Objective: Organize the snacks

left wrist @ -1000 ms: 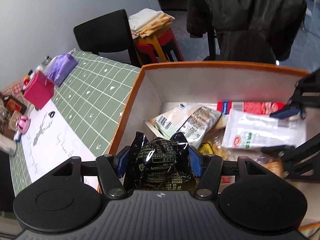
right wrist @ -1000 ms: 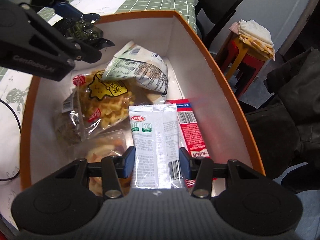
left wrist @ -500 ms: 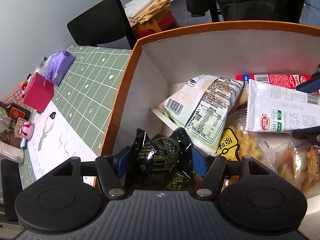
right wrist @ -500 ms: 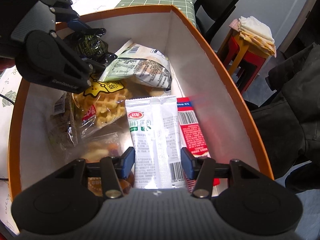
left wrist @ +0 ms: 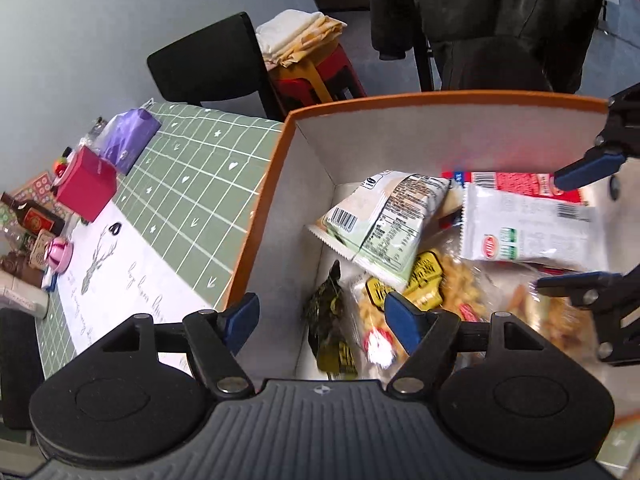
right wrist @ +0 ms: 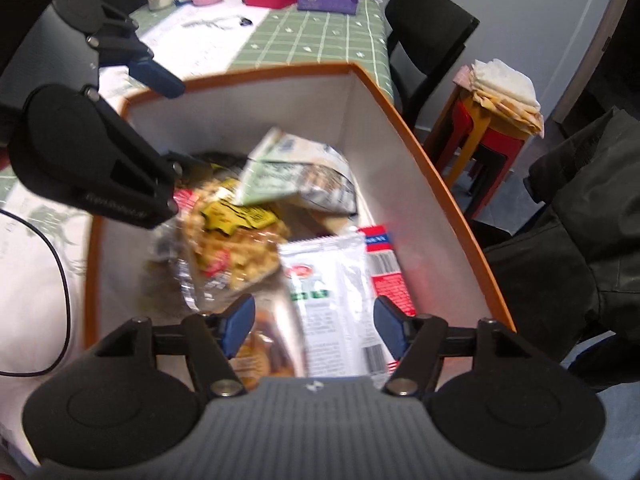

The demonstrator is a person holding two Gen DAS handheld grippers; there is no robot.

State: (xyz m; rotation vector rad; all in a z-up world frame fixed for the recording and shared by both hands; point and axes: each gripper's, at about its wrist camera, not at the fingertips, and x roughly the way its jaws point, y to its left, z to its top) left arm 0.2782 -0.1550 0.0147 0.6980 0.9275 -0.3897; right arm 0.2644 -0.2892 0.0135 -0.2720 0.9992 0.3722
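Both grippers' jaws just opening, clear above box (left wrist: 440, 100) rim.

We are looking from two fisheye cameras, each riding just behind its own tongs and tilting steeply down into the orange-rimmed box (left wrist: 276, 168). The left view is sitting close over the box's left wall, facing across it toward the far chair (left wrist: 208, 64), with the left tongs (left wrist: 320, 316) filling the near edge. The right view is hanging over the near right part, its right tongs (right wrist: 310, 320) low in frame. Both are sharing the box interior, the green counter (right wrist: 320, 36), and each other's tongs.
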